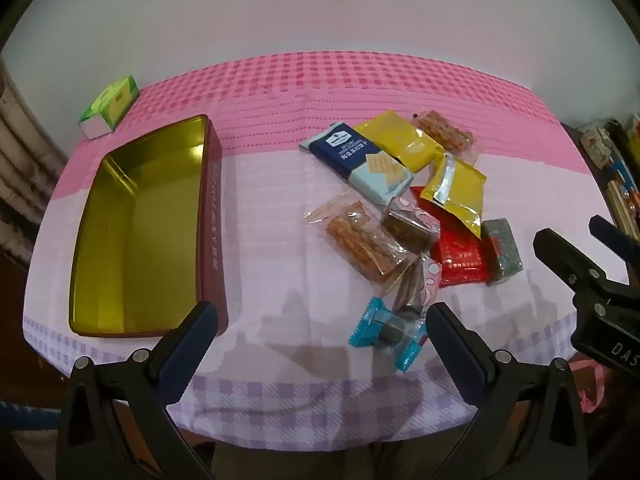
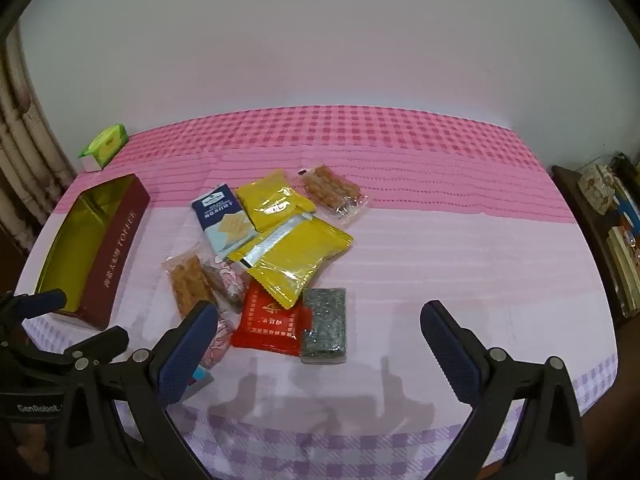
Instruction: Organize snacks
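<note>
Left gripper (image 1: 322, 326) hovering over near tabletop edge, jaws spread, gripping nothing. Teal crinkled foil candy wrapper (image 1: 386, 332) lying beside its right finger, long axis diagonal. Right gripper (image 2: 320, 324) likewise spread, empty. Gold-lined maroon rectangular tin (image 1: 136, 232) sitting near left edge, empty.

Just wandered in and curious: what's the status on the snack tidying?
Left tongs and right tongs open, empty. Tin empty; snack pile untouched beside it. Nothing in the way.

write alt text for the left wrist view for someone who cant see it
An open left gripper hovers over a pink checked tablecloth, holding nothing. An empty gold-lined tin lies to the left and a loose pile of wrapped snacks to the right. A teal-wrapped candy lies nearest the fingers, and the open right gripper enters at the right edge.
</note>
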Available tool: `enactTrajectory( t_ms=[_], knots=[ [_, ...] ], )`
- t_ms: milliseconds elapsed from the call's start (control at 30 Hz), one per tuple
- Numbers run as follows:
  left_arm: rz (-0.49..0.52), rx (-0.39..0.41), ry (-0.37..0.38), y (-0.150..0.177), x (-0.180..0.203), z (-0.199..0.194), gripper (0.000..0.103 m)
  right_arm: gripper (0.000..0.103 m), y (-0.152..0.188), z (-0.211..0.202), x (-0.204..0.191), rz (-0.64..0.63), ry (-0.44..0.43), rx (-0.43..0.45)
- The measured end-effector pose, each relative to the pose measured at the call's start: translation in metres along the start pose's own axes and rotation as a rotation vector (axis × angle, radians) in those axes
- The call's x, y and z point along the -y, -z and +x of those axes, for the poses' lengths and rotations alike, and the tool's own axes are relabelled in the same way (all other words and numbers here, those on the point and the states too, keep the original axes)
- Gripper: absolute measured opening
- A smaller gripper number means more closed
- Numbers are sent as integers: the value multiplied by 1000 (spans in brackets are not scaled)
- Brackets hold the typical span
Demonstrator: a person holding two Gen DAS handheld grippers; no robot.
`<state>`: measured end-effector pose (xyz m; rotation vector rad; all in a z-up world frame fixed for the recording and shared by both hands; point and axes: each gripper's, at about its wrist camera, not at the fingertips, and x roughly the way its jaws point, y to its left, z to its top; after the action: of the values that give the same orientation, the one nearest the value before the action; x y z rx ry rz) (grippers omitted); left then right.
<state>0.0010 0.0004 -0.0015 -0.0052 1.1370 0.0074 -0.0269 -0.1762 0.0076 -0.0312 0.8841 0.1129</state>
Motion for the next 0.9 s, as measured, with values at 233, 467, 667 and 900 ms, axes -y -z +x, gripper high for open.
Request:
enactTrajectory(
  t_ms=[233, 467, 667, 900],
  knots=[
    [-2, 22, -29, 3, 8, -5, 103, 101, -1, -2, -6, -16, -9, 0],
    [-16, 0, -12, 2, 1, 0, 103, 101, 8, -2, -6, -16, -24, -1],
    [0, 0, -43, 5, 0, 2, 103, 101, 9, -1, -7, -32, -21, -17],
    [25, -5, -54, 10, 2, 5, 103, 101, 11, -2, -13, -39, -15, -11]
  ],
)
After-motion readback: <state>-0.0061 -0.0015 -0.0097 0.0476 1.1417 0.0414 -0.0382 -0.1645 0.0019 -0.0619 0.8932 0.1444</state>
